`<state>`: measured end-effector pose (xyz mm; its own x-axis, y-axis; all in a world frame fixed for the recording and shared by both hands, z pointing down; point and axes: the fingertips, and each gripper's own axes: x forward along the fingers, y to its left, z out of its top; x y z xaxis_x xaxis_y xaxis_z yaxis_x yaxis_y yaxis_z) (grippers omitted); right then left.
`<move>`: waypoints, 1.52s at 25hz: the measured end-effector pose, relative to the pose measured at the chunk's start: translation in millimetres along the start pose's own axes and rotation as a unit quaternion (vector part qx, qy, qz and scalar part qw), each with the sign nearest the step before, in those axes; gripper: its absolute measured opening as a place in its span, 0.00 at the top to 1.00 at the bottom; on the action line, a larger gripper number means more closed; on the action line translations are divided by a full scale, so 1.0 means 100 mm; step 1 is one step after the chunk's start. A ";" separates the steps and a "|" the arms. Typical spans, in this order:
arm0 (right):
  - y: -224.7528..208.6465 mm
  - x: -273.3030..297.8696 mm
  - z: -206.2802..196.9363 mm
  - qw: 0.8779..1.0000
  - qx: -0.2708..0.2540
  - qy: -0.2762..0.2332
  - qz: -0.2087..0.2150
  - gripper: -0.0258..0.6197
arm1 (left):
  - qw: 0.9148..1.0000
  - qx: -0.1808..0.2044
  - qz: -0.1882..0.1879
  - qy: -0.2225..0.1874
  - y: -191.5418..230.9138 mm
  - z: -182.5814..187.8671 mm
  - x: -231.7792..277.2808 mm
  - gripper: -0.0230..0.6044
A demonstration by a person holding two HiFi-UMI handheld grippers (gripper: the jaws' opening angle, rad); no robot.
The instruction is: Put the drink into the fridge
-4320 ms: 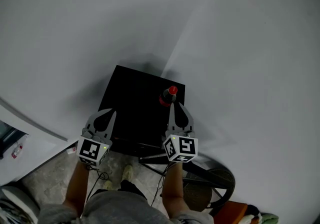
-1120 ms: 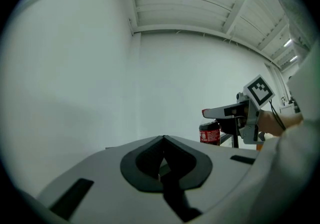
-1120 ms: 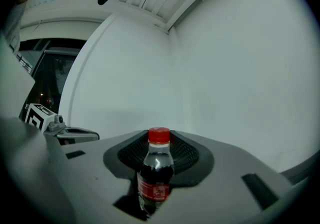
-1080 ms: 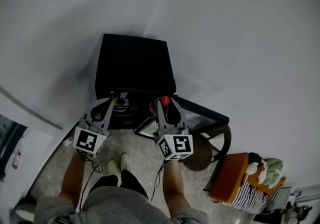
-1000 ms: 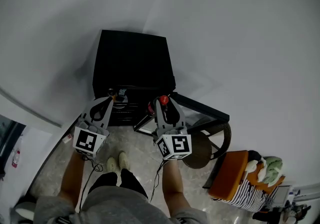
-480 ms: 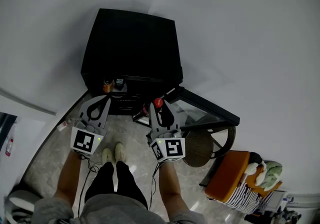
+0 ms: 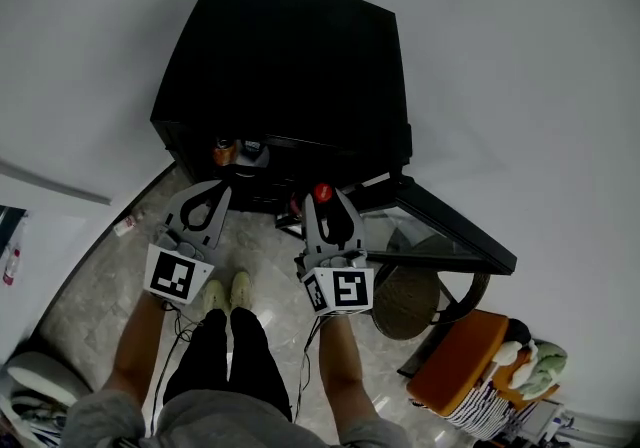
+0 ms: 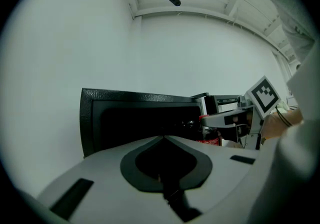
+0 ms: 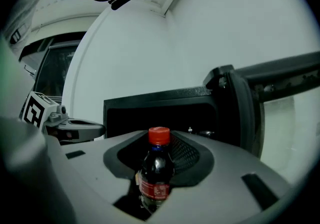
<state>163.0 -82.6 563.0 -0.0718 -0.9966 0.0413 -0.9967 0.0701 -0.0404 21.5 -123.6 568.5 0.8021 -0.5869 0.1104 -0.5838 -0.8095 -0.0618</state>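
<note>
A dark cola bottle (image 9: pixel 156 168) with a red cap (image 7: pixel 322 194) stands upright between the jaws of my right gripper (image 9: pixel 159 140), which is shut on it. The bottle is held in front of the open black fridge (image 7: pixel 290 56). The fridge's dark inside (image 9: pixel 160 110) faces the bottle, and its glass door (image 7: pixel 440 226) swings out to the right. My left gripper (image 7: pixel 222 188) hovers beside the right one, left of the fridge opening (image 8: pixel 140 118). Its tips (image 8: pixel 163 138) meet and hold nothing.
Cans (image 7: pixel 225 149) sit at the front left of the fridge's inside. A round stool (image 7: pixel 410 298) and an orange seat (image 7: pixel 460 368) stand at the right under the door. The person's feet (image 7: pixel 225 291) are on the stone floor, with white walls around.
The bottle has come off the fridge's top and is now held lower, before the open fridge. Over the last second both grippers and the camera have sunk and moved closer to the opening.
</note>
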 end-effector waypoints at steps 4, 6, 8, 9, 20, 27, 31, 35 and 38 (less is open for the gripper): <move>-0.07 0.18 -0.29 1.000 -0.002 0.002 0.001 0.73 | 1.000 -0.003 0.010 -0.006 0.09 -0.22 0.10 0.96; -0.11 0.26 -0.43 1.000 0.001 0.005 0.002 0.73 | 1.000 -0.001 0.013 -0.006 0.14 -0.33 0.16 0.96; -0.14 0.35 -0.55 1.000 0.005 0.010 0.003 0.73 | 1.000 0.002 0.014 -0.006 0.18 -0.44 0.22 0.96; -0.16 0.39 -0.60 1.000 0.006 0.012 0.005 0.73 | 1.000 0.004 0.015 -0.006 0.20 -0.48 0.25 0.96; -0.29 0.81 -1.11 1.000 -0.001 0.021 0.002 0.73 | 1.000 0.013 0.015 -0.012 0.35 -0.85 0.51 0.96; -0.37 1.06 -1.32 1.000 0.001 0.015 0.002 0.73 | 0.999 0.027 0.012 -0.013 0.37 -0.99 0.65 0.96; -0.41 1.19 -1.40 1.000 -0.010 0.015 -0.001 0.73 | 0.999 0.029 0.007 -0.015 0.35 -1.02 0.71 0.96; -0.45 1.26 -1.46 1.000 -0.011 0.017 -0.003 0.73 | 0.999 0.029 0.007 -0.020 0.36 -1.04 0.75 0.96; -0.46 1.28 -1.51 1.000 -0.012 0.017 -0.007 0.73 | 0.999 0.030 0.007 -0.019 0.37 -1.06 0.75 0.96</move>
<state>194.3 -207.2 720.5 -0.0578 -0.9954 0.0762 -0.9983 0.0568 -0.0149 47.0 -196.3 679.3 0.7985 -0.5976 0.0718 -0.5876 -0.7998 -0.1228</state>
